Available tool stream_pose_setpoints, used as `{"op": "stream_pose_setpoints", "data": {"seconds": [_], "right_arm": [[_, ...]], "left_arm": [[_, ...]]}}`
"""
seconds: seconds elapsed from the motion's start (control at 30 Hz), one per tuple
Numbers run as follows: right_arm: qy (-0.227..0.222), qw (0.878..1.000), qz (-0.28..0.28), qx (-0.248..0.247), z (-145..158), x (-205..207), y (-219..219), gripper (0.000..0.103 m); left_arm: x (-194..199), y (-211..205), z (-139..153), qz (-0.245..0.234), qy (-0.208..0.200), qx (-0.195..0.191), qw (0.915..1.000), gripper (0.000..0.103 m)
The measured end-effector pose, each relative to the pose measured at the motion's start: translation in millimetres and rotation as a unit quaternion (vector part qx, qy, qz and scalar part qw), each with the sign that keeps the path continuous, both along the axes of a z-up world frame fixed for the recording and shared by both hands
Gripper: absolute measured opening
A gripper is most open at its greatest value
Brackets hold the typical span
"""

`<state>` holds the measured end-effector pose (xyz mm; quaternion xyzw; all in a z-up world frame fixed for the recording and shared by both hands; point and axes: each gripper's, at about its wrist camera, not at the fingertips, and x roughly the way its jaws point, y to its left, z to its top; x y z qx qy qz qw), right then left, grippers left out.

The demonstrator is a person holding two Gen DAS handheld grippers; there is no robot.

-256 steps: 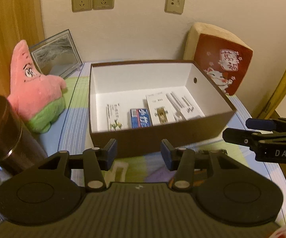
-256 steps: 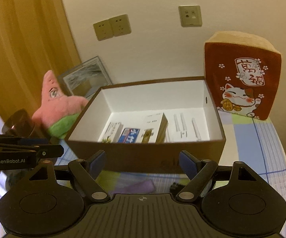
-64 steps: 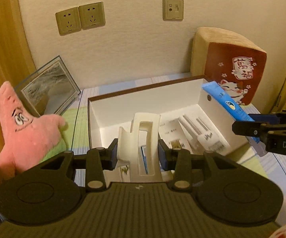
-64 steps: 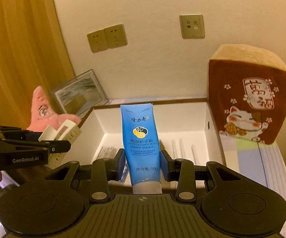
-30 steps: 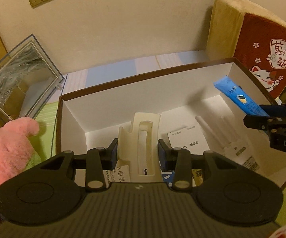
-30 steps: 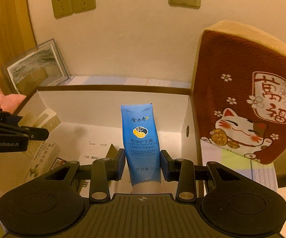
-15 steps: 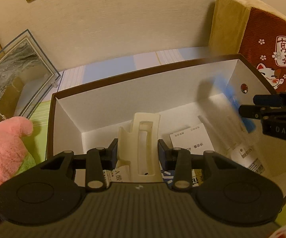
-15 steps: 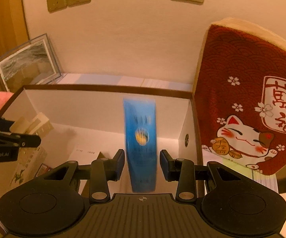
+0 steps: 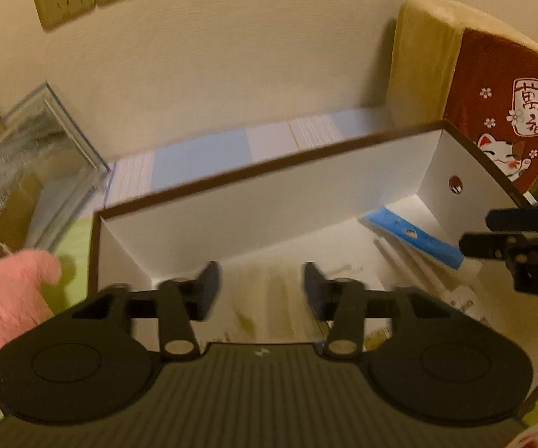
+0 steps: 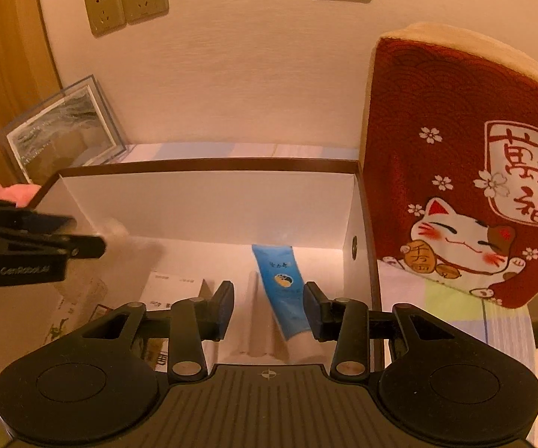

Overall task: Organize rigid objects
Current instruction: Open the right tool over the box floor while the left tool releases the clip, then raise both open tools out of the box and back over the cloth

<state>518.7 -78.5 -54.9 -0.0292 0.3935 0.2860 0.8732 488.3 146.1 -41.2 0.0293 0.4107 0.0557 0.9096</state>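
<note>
box: stiff card, matt white inside, brown rim | blue tube: smooth plastic with a slight sheen | cushion: soft cloth, red printed face, cream plush edge | picture frame: clear and glossy, glass or acrylic — could not tell which | pink toy: fuzzy plush | both grippers — left gripper, right gripper: matt black plastic, ribbed body, small metal pivot pins | wall sockets: smooth plastic

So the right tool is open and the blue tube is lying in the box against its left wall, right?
Not quite. The right tool is open and the blue tube lies in the box, but against its right wall, as the right wrist view shows.
</note>
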Motion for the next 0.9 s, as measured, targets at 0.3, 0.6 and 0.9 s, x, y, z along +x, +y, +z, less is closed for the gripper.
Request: {"op": "stream_pose_setpoints", "data": {"seconds": [0.3, 0.6, 0.9], "right_arm": [[-0.012, 0.999, 0.001, 0.03, 15.7, -27.2, -9.1, 0.073], [-0.002, 0.998, -0.012, 0.059, 24.5, -60.1, -27.5, 0.076], [-0.012, 0.996, -0.034, 0.085, 42.0, -102.9, -48.6, 0.076]], "left_arm": [[-14.8, 6.1, 12.1, 0.011, -0.007, -0.013, 0.9998, 0.069], [-54.6, 4.2, 32.9, 0.019, -0.02, -0.034, 0.9991, 0.073], [-105.7, -5.8, 53.5, 0.027, -0.044, -0.032, 0.9982, 0.08]]}}
